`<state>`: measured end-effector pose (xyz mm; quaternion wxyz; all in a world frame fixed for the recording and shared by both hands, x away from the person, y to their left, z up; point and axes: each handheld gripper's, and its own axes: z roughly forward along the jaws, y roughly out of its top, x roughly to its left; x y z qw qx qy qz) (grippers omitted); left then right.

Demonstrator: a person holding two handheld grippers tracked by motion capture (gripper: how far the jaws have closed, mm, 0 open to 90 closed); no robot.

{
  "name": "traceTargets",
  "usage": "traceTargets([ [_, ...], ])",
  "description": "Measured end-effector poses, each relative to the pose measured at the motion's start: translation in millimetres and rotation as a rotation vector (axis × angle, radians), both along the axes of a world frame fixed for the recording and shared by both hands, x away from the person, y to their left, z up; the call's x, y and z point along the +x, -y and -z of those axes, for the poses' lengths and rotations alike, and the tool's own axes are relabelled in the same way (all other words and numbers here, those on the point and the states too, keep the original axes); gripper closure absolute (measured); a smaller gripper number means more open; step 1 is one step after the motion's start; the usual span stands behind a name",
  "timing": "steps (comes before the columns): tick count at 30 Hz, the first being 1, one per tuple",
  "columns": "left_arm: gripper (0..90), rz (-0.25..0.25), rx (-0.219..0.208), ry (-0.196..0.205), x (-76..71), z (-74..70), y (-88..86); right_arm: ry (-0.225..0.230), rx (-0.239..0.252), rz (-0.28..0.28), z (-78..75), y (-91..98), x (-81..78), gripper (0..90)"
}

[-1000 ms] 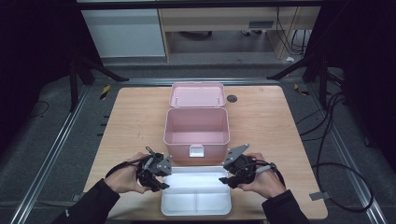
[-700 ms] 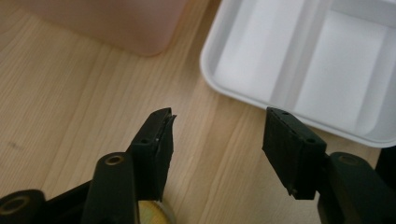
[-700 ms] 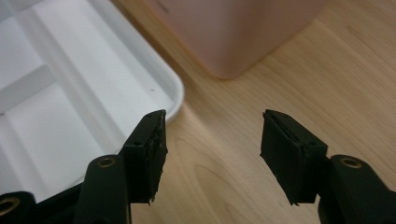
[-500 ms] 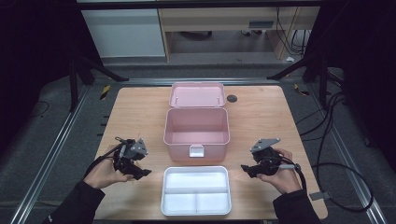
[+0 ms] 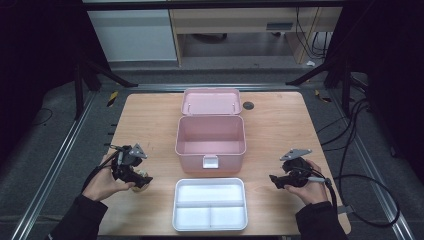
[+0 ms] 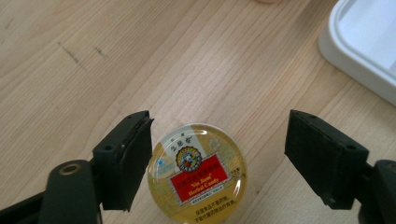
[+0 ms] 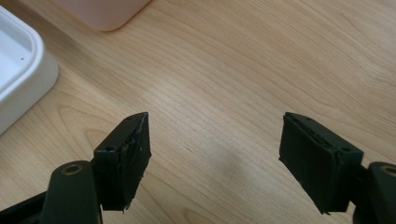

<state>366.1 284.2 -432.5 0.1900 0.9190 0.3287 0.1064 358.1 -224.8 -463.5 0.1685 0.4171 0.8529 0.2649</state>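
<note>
Left gripper (image 6: 217,163) wide, candy tin (image 6: 197,172) between jaws (just opening, ungripped); next: close. Right gripper (image 7: 215,161) wide, empty.

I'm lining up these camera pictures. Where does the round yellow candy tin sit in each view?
High view: candy tin at lower left, partly under the left claw.
Left gripper view: tin at bottom centre between the open jaws, nearer the left one.
Right gripper view: not in it.
Shared landmark: white tray.
</note>
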Motion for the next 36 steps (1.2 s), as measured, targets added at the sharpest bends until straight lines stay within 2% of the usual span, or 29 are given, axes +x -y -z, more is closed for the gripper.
traceTargets([
  [8, 19.0, -0.034, 0.021, -0.032, 2.1, 10.4, -8.0, 0.002, 0.004, 0.03, 0.9, 4.5, 0.4, 23.7],
  [22, 14.5, -0.033, 0.099, -0.12, 5.4, 32.9, -12.3, -0.014, -0.006, 0.021, 5.0, 4.4, 1.2, 23.5],
  [36, 18.8, -0.032, 0.108, -0.184, 17.8, 47.2, -14.3, -0.028, -0.014, 0.004, 7.9, 3.2, 1.7, 23.6],
])
